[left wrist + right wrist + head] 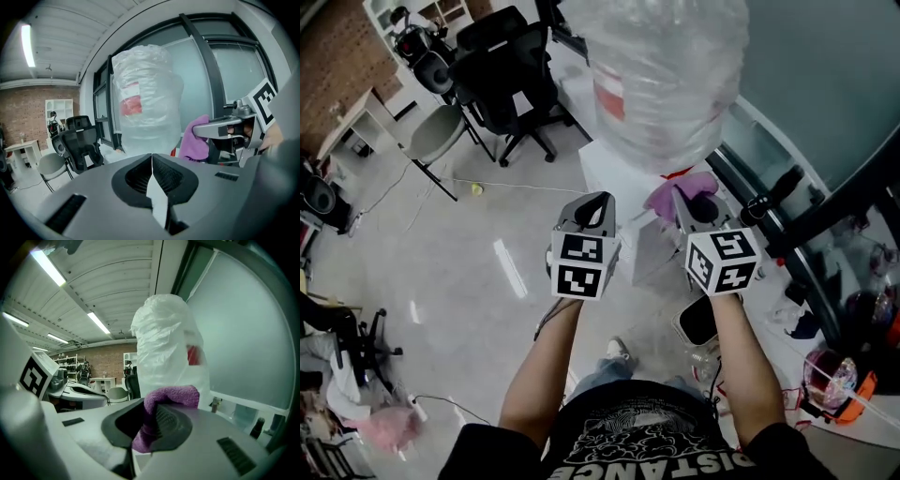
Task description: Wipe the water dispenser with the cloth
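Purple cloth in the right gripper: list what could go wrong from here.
The right gripper pinches only a fold of the purple cloth; wiping drag might pull it free. The plastic-wrapped bottle stands atop the water dispenser, so a hard push could rock it.

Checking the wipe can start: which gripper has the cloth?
The right gripper, fingers shut on the purple cloth; the left gripper is shut on nothing.
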{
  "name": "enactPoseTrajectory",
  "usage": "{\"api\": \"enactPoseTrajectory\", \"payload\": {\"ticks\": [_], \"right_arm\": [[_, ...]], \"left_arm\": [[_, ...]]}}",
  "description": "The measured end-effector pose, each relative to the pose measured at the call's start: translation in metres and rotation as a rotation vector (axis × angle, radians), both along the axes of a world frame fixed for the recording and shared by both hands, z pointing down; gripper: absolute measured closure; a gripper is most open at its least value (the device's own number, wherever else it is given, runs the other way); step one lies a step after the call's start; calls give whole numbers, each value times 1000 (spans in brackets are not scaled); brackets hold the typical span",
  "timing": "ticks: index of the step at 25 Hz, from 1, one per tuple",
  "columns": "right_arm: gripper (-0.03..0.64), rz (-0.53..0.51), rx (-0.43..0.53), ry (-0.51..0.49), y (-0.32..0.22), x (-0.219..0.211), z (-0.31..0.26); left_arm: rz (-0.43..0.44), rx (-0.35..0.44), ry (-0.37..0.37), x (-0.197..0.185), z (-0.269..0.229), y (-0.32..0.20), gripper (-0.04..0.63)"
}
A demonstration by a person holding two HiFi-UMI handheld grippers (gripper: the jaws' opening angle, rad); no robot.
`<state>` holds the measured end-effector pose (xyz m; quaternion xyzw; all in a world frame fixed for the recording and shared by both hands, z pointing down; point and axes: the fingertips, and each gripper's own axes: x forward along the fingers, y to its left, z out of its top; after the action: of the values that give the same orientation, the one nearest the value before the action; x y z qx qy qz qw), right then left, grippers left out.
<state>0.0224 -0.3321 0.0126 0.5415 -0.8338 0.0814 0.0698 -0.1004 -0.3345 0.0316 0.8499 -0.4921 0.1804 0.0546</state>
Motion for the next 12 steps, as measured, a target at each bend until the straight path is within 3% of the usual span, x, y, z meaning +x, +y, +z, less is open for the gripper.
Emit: {"api": "enactPoseTrajectory", "payload": {"ticks": [12], "right_arm": [[577, 49, 68, 28, -2, -18, -36]], "left_arm": [[41, 39, 14, -29, -22, -9, 568]]}}
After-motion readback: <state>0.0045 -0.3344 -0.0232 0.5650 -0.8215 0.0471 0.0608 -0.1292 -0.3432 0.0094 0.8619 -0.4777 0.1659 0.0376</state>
